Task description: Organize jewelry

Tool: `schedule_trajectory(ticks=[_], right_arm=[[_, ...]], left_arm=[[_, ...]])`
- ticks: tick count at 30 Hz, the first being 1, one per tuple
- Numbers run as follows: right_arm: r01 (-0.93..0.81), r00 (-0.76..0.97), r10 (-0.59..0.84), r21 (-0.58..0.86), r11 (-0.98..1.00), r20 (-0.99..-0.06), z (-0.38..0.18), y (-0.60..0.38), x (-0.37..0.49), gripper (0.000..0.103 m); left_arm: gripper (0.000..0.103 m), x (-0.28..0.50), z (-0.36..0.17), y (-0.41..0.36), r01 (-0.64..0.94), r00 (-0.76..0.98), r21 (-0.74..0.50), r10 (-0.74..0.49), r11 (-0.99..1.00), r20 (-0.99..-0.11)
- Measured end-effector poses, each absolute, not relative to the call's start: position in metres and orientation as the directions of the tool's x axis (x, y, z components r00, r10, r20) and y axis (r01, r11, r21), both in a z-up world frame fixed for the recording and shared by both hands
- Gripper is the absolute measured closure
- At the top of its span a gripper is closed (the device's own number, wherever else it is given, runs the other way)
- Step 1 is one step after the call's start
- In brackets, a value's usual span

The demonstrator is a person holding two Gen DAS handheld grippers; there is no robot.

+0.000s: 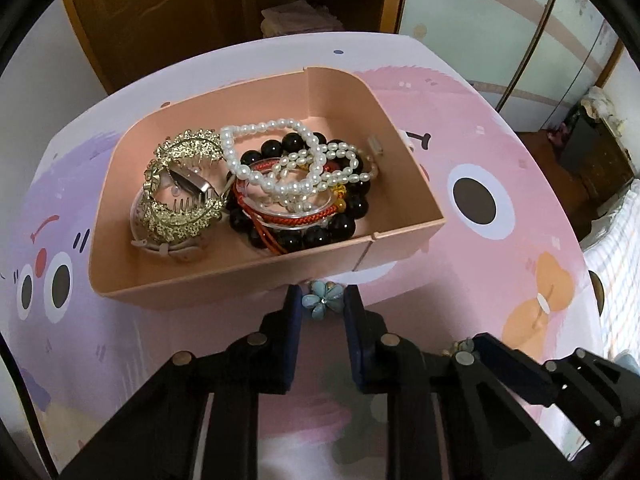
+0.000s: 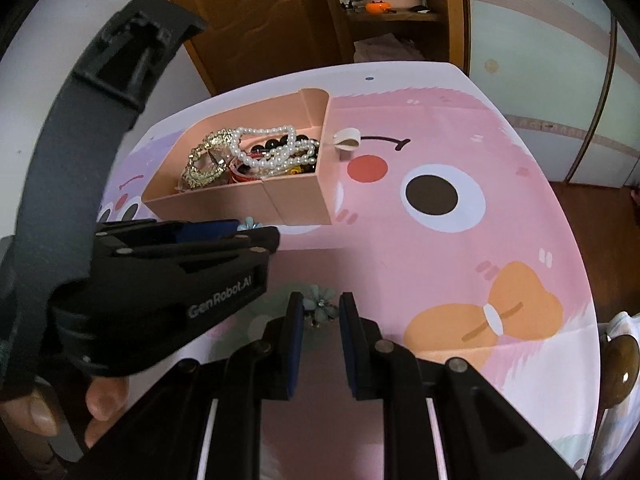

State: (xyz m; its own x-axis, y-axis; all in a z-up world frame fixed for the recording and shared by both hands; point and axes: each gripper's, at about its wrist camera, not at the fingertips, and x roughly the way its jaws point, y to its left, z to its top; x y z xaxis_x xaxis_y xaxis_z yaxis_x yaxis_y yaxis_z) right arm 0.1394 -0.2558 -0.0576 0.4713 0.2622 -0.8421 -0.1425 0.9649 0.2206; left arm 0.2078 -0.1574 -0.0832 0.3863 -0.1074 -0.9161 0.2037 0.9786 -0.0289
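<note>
A pink open box point(image 1: 400, 232) sits on the cartoon tablecloth and holds a gold hair comb point(image 1: 184, 188), white pearl strands point(image 1: 288, 160), a black bead bracelet point(image 1: 340, 224) and a red cord bracelet. My left gripper point(image 1: 322, 300) is shut on a pale blue flower piece point(image 1: 323, 299), held just before the box's near wall. My right gripper point(image 2: 320, 306) is shut on a second blue-green flower piece point(image 2: 320, 300), lower and nearer than the box point(image 2: 296, 200). The left gripper point(image 2: 244, 226) shows at the left of the right wrist view.
The table point(image 2: 440, 240) carries a pink and purple cartoon cloth. A white loop tag point(image 2: 348, 138) lies right of the box. A wooden door and shelves stand behind the table. The table edge curves off at the right.
</note>
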Motion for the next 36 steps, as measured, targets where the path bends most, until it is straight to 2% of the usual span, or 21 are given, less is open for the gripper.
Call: schedule_trajectory(ticks=[7,12,23,29,36], right_arm=[[-0.156,0.488,0.286,0.239,0.958,-0.825,-0.044,-0.261,0.139,0.085],[-0.181,0.510,0.329,0.275,0.944,-0.795,-0.023,-0.263,0.138,0.085],[-0.214,0.575,0.420,0.366,0.906,-0.702,0.035,-0.268,0.180,0.086],[-0.221,0.588,0.439,0.386,0.895,-0.680,0.043,-0.262,0.205,0.086],[-0.222,0.564,0.438,0.382,0.897,-0.701,0.033,-0.249,0.229,0.085]], left_arm=[[0.085,0.200,-0.065,-0.141,0.215,0.393,-0.048,-0.132,0.975,-0.910],[0.085,0.199,-0.022,-0.115,0.179,0.431,-0.100,-0.170,0.979,-0.886],[0.085,0.221,0.069,-0.078,0.114,0.594,-0.105,-0.153,0.988,-0.790],[0.085,0.246,0.072,-0.075,0.093,0.574,-0.113,-0.146,0.989,-0.806],[0.085,0.269,0.026,-0.077,0.053,0.511,-0.089,-0.104,0.995,-0.853]])
